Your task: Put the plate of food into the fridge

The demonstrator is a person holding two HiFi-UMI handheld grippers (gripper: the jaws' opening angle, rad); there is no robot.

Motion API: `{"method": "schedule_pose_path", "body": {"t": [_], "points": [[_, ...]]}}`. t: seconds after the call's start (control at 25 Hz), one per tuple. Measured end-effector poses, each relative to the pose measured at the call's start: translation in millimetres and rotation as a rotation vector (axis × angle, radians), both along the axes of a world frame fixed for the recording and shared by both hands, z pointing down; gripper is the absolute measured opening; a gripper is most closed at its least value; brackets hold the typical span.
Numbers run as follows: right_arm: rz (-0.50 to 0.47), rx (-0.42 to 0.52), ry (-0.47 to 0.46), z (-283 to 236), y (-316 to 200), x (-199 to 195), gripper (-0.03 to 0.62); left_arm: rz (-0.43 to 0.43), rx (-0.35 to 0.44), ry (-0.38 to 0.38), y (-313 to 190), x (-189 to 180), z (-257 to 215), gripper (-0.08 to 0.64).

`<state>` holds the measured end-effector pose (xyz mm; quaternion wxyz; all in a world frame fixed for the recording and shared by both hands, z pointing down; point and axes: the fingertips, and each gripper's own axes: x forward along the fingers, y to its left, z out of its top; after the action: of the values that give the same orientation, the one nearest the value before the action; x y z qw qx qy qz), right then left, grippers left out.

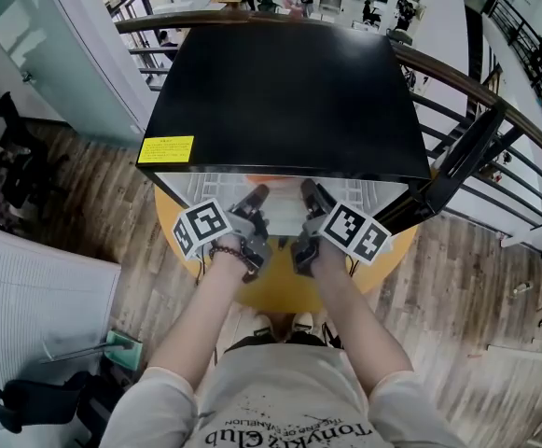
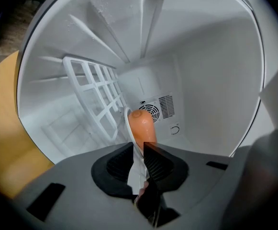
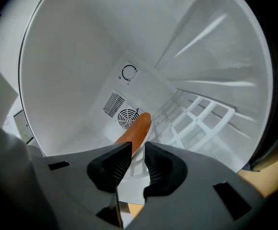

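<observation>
Plate (image 2: 127, 119) with orange food (image 2: 141, 126) is inside the fridge (image 1: 284, 91), in front of the rear vent. Left claw (image 2: 138, 146) pinches the plate's near rim. Right claw (image 3: 138, 147) stands spread, its pads not pressing.

Risk: held from one side only, the plate may tilt and the food may roll off. Whether it rests on the fridge floor cannot be confirmed.

Both hands reach forward side by side over the tabletop (image 1: 280, 292), with the claws inside the fridge mouth.
</observation>
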<state>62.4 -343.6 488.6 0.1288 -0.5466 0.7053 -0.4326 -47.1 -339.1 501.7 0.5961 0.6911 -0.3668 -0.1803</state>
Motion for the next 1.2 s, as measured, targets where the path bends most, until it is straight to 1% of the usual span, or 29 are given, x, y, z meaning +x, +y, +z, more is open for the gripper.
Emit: {"method": "schedule_pose_path", "body": {"t": [0.08,0.2,0.36,0.52,0.68,0.76,0.92,0.96,1.08,1.2], "points": [[0.003,0.0,0.014,0.6,-0.6,0.8,0.083,0.002,0.011,-0.03,-0.3,-2.7,0.3,0.064],[0.002,-0.002,0.046,1.6,-0.4,1.8,0.086,-0.005,0.019,-0.04,-1.6,-7.5,0.4,0.064],[-0.024,-0.006,0.142,2.2,2.3,1.6,0.098,-0.012,0.009,-0.04,-0.5,-9.8,2.8,0.064],[-0.07,-0.019,0.234,3.6,3.2,2.0,0.11,-0.012,-0.003,-0.044,1.2,-9.4,5.3,0.064],[-0.111,-0.018,0.304,6.5,2.7,4.1,0.126,0.002,0.007,-0.104,2.2,-7.9,7.7,0.064],[-0.117,-0.015,0.344,7.4,2.4,4.9,0.146,-0.006,0.013,-0.129,1.9,-11.4,7.9,0.064],[-0.103,0.027,0.472,5.2,2.5,13.1,0.156,-0.023,0.032,-0.171,-0.7,-20.0,7.1,0.064],[-0.103,0.035,0.473,3.6,2.2,14.3,0.155,-0.024,0.034,-0.17,-1.4,-20.7,6.7,0.064],[-0.104,0.025,0.411,5.4,3.7,16.3,0.155,-0.04,0.05,-0.175,-1.0,-23.3,1.3,0.064],[-0.095,0.027,0.397,7.2,11.3,19.4,0.152,-0.051,0.081,-0.198,0.9,-28.5,-7.8,0.064]]}}
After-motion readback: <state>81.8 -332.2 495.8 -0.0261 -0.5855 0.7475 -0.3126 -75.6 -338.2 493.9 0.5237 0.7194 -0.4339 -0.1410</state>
